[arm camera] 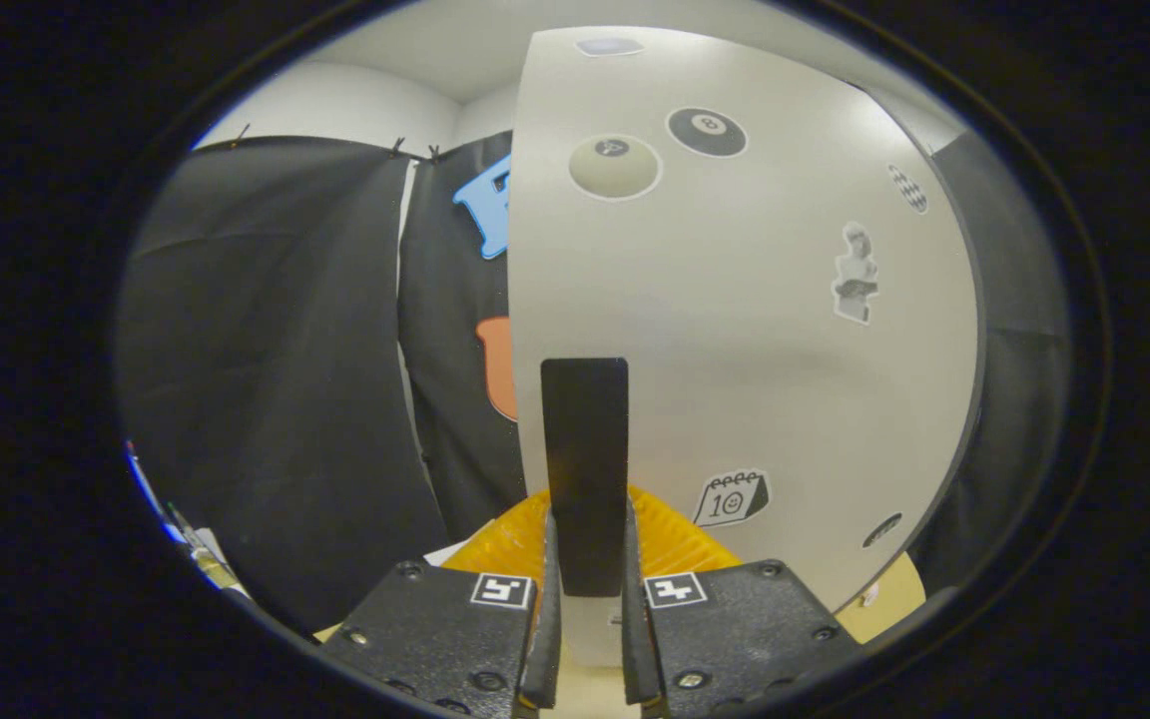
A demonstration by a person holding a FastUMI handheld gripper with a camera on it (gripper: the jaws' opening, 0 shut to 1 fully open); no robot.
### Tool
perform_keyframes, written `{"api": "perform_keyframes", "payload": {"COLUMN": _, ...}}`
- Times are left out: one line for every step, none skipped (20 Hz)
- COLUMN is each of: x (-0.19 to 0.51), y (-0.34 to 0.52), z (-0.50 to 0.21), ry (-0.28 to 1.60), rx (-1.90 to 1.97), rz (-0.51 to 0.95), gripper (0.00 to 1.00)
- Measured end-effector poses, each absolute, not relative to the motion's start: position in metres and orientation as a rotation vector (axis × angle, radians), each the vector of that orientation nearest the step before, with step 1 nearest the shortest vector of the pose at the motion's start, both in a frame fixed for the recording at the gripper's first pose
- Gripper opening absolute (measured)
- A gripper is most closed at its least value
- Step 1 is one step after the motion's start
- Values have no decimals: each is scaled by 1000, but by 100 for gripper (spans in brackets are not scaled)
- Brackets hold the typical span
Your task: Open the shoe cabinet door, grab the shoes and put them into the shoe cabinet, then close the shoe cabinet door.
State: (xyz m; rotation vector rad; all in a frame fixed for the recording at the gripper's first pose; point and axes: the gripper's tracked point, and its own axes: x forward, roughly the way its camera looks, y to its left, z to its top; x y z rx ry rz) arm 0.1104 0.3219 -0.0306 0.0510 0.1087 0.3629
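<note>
Gripper (pixel 585 624) looks clamped on the black handle (pixel 585 469) of the door (pixel 755 300). Keep the squeeze; swing along the hinge arc, no twisting.

1. A pale tan surface (pixel 889 599) carries everything. It shows as a bare patch at 4 o'clock from the fingers and as a strip low between them.
2. An orange ribbed item (pixel 680 539) lies on it at 12 o'clock, just ahead of the fingers and partly hidden. What it is cannot be told.
3. A white sheet (pixel 452 552) lies at 10 o'clock, touching the orange item's left edge. Only a corner shows.
4. Small clutter (pixel 198 547) sits far off at 9 o'clock, too small to name.
5. The gripper (pixel 586 544) hangs above the surface, both fingers pressed on a black handle (pixel 585 449).
</note>
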Motion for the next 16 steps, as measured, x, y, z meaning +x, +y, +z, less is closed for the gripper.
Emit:
{"api": "perform_keyframes", "payload": {"x": 101, "y": 319, "z": -31, "ry": 112, "rx": 52, "rz": 379, "gripper": 28}}
{"api": "perform_keyframes", "payload": {"x": 97, "y": 313, "z": -32, "ry": 113, "rx": 52, "rz": 395, "gripper": 28}}
{"api": "perform_keyframes", "payload": {"x": 94, "y": 309, "z": -32, "ry": 115, "rx": 54, "rz": 408, "gripper": 28}}
{"api": "perform_keyframes", "payload": {"x": 90, "y": 305, "z": -33, "ry": 115, "rx": 56, "rz": 421, "gripper": 28}}
{"api": "perform_keyframes", "payload": {"x": 86, "y": 300, "z": -34, "ry": 116, "rx": 61, "rz": 432, "gripper": 28}}
{"api": "perform_keyframes", "payload": {"x": 81, "y": 295, "z": -36, "ry": 118, "rx": 67, "rz": 445, "gripper": 28}}
{"api": "perform_keyframes", "payload": {"x": 78, "y": 291, "z": -36, "ry": 117, "rx": 70, "rz": 458, "gripper": 28}}
{"api": "perform_keyframes", "payload": {"x": 75, "y": 289, "z": -36, "ry": 117, "rx": 68, "rz": 473, "gripper": 28}}
{"api": "perform_keyframes", "payload": {"x": 73, "y": 285, "z": -36, "ry": 118, "rx": 70, "rz": 487, "gripper": 28}}
{"api": "perform_keyframes", "payload": {"x": 71, "y": 280, "z": -37, "ry": 119, "rx": 73, "rz": 499, "gripper": 28}}
{"api": "perform_keyframes", "payload": {"x": 69, "y": 275, "z": -38, "ry": 117, "rx": 76, "rz": 509, "gripper": 28}}
{"api": "perform_keyframes", "payload": {"x": 67, "y": 269, "z": -38, "ry": 116, "rx": 77, "rz": 519, "gripper": 28}}
{"api": "perform_keyframes", "payload": {"x": 65, "y": 265, "z": -39, "ry": 113, "rx": 82, "rz": 527, "gripper": 28}}
{"api": "perform_keyframes", "payload": {"x": 62, "y": 260, "z": -40, "ry": 110, "rx": 82, "rz": 535, "gripper": 28}}
{"api": "perform_keyframes", "payload": {"x": 60, "y": 255, "z": -40, "ry": 110, "rx": 84, "rz": 541, "gripper": 28}}
{"api": "perform_keyframes", "payload": {"x": 57, "y": 249, "z": -42, "ry": 107, "rx": 89, "rz": 547, "gripper": 28}}
